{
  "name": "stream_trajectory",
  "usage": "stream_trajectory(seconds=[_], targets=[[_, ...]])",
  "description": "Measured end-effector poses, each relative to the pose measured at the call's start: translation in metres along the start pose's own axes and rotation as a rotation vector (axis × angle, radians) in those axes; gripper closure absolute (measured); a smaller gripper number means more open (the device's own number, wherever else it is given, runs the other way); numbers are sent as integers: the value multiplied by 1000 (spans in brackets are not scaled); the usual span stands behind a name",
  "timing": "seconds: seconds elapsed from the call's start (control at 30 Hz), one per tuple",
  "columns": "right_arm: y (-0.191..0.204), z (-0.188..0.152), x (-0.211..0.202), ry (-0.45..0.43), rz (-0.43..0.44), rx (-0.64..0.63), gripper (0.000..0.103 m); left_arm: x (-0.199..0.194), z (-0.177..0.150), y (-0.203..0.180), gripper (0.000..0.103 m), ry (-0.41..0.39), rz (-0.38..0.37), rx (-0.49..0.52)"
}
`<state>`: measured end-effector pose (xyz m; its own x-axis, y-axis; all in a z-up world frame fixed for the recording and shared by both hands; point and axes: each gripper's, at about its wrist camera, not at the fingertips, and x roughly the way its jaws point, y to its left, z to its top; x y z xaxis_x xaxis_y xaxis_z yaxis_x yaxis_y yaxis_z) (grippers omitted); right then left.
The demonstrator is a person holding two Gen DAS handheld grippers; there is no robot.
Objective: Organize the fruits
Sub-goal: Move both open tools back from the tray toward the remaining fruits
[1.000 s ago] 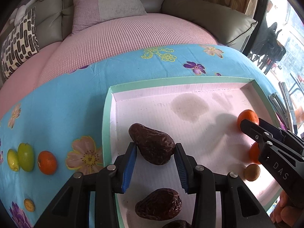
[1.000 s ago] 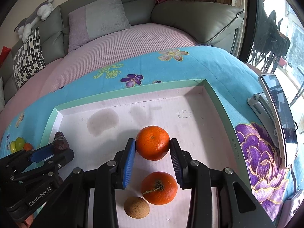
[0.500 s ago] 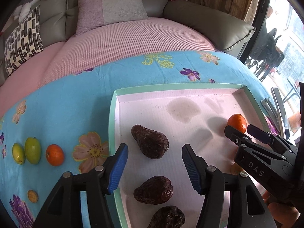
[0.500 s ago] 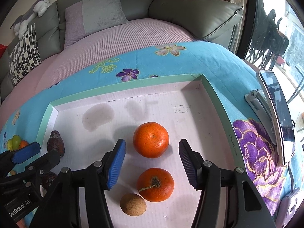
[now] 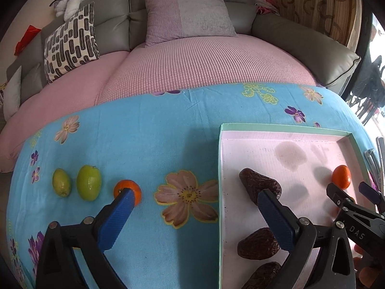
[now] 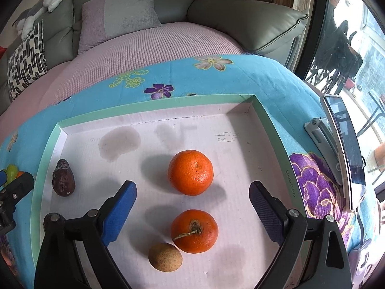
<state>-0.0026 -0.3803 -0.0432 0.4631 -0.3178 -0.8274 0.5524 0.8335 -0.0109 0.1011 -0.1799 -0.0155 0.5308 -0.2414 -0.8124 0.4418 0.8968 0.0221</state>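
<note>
In the left wrist view, the small orange fruit on the blue flowered cloth [image 5: 128,190] is partly behind a blue padded finger [image 5: 115,219]. The other blue finger [image 5: 276,219] covers part of the top wrinkled dark brown fruit [image 5: 258,187]. The lowest dark brown wrinkled fruit [image 5: 264,274] is cut off by the bottom edge. In the right wrist view, the green and orange fruits far left [image 6: 12,172] are too small and half hidden to tell apart. The handwriting on the pale pink tray floor [image 6: 226,136] is too small to read.
</note>
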Motion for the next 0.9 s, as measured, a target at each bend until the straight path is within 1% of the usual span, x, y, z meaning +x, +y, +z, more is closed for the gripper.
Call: stream_trajectory(seconds=[0.17,0.27,0.33,0.47,0.6,0.73,0.9], targets=[[-1,0,-5,-8,18,22,8,-2,-2,15,0,-13,34,1],[4,-2,-7,-7,-6,4,8,-9,-8,25,0,-29,53,12],[6,-4,-10,-7,-23,-8,8,-13,-14,33,0,-42,79,31],[9,-3,-19,-36,-15,-8,8,-19,-27,53,0,-59,123,46],[21,-5,-31,-75,22,-39,8,-22,-34,79,0,-53,128,8],[33,-7,-38,-91,32,-58,8,-30,-40,109,0,-76,163,-60],[52,-8,-42,-105,60,-100,8,-37,-51,146,0,-73,192,-139]])
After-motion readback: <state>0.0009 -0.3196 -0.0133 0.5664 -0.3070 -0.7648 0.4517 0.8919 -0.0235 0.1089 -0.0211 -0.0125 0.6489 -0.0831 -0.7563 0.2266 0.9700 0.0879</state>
